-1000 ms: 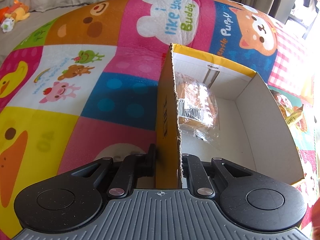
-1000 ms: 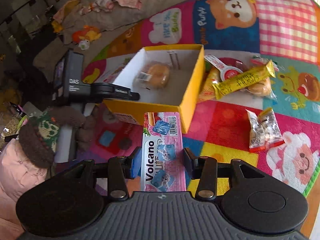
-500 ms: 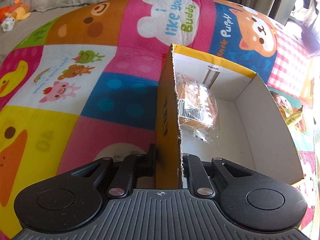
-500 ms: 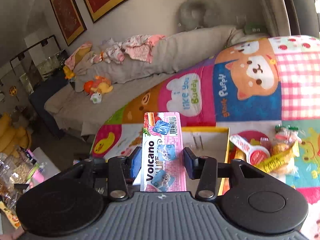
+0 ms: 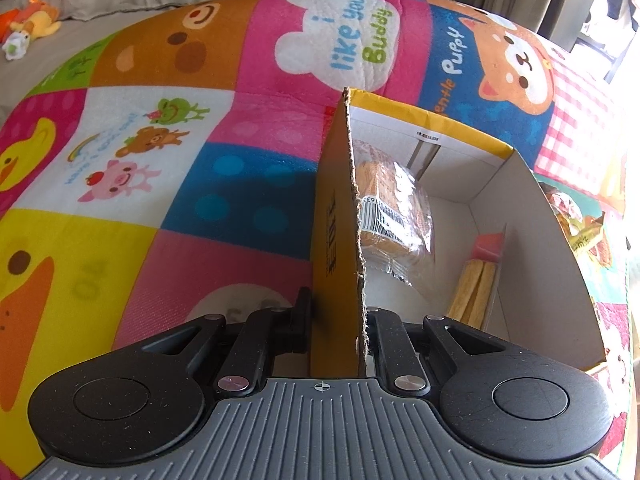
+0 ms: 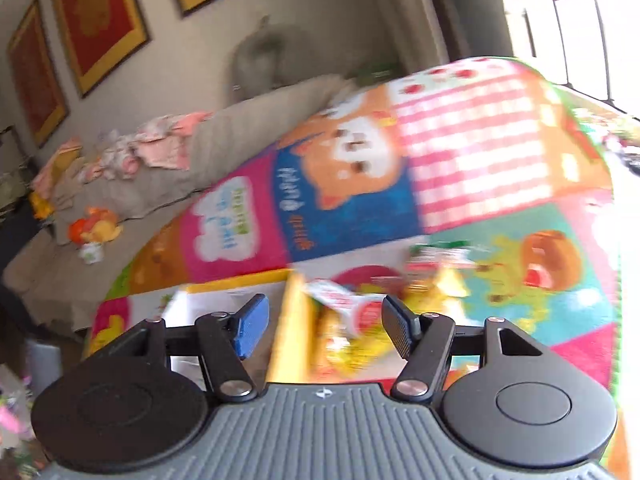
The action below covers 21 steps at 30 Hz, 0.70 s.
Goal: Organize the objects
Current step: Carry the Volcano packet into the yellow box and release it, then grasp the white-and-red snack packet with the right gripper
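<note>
I have the left gripper (image 5: 338,320) clamped on the near wall of the yellow cardboard box with white interior (image 5: 532,216), steadying it on the patchwork cartoon play mat (image 5: 120,160). Inside lie 1 clear-wrapped bun with barcode label (image 5: 394,212) and 1 pink snack packet (image 5: 478,268) against the right wall. My right gripper (image 6: 324,328) is spread wide and empty, above the loose snack packets (image 6: 352,320) just beside the box. Risk: that view is blurred, so a hasty grasp could miss or knock the box
</note>
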Available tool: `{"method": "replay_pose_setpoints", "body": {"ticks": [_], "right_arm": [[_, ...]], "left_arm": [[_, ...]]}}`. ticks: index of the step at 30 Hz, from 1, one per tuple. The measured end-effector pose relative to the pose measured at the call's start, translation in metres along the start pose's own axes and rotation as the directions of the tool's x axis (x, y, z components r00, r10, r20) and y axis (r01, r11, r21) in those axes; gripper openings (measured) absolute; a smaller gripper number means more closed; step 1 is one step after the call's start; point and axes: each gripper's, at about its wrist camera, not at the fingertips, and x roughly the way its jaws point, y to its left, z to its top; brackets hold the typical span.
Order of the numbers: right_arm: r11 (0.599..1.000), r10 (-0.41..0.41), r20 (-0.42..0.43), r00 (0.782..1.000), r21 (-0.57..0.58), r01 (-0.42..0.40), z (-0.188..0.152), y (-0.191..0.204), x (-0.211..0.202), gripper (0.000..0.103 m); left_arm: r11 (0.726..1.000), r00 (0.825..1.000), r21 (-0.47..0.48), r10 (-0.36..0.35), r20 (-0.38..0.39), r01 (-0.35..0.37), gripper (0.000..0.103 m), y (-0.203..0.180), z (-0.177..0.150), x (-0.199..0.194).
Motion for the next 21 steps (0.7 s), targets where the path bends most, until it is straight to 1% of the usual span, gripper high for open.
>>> {"method": "replay_pose_setpoints", "body": {"ticks": [2,3,5,7,9,11,14,16,21], "right_arm": [[0.995,-0.092,-0.001,0.996,-0.028,0.092,-0.010,-0.017,-0.002,0.068],[0.986,-0.156,-0.009,0.988,-0.063,0.155,-0.017,-0.026,-0.001,0.068],[0.969,-0.228,-0.044,0.973,-0.110,0.222,-0.032,-0.039,0.000,0.068],[0.968,-0.232,-0.097,0.968,-0.123,0.220,-0.046,-0.050,-0.001,0.068],[0.968,-0.227,-0.130,0.965,-0.140,0.209,-0.059,-0.055,-0.002,0.069],[0.967,-0.224,-0.144,0.964,-0.154,0.201,-0.065,-0.056,0.000,0.076],[0.969,-0.200,-0.154,0.967,-0.177,0.172,-0.068,-0.051,0.009,0.078],[0.969,-0.196,-0.167,0.966,-0.184,0.165,-0.067,-0.050,0.019,0.078],[0.975,-0.178,-0.203,0.963,-0.169,0.145,-0.068,-0.051,0.038,0.078]], "left_arm": [[1.000,1.000,0.005,0.002,0.000,-0.002,0.014,0.000,0.000,0.000],[1.000,1.000,0.005,0.003,0.000,-0.003,0.014,-0.001,0.000,0.000],[1.000,1.000,0.002,0.003,-0.001,-0.003,0.014,-0.001,0.000,0.000],[1.000,1.000,0.002,0.003,0.000,-0.003,0.014,-0.001,0.000,0.001],[1.000,1.000,0.002,0.004,-0.001,-0.004,0.014,-0.001,0.000,0.001],[1.000,1.000,0.003,0.005,-0.001,-0.005,0.014,-0.001,0.000,0.000],[1.000,1.000,0.004,0.007,-0.001,-0.007,0.014,-0.001,0.000,0.001],[1.000,1.000,0.006,0.009,-0.002,-0.009,0.014,-0.001,0.000,0.001],[1.000,1.000,0.007,0.008,-0.002,-0.008,0.014,-0.001,0.000,0.001]]}}
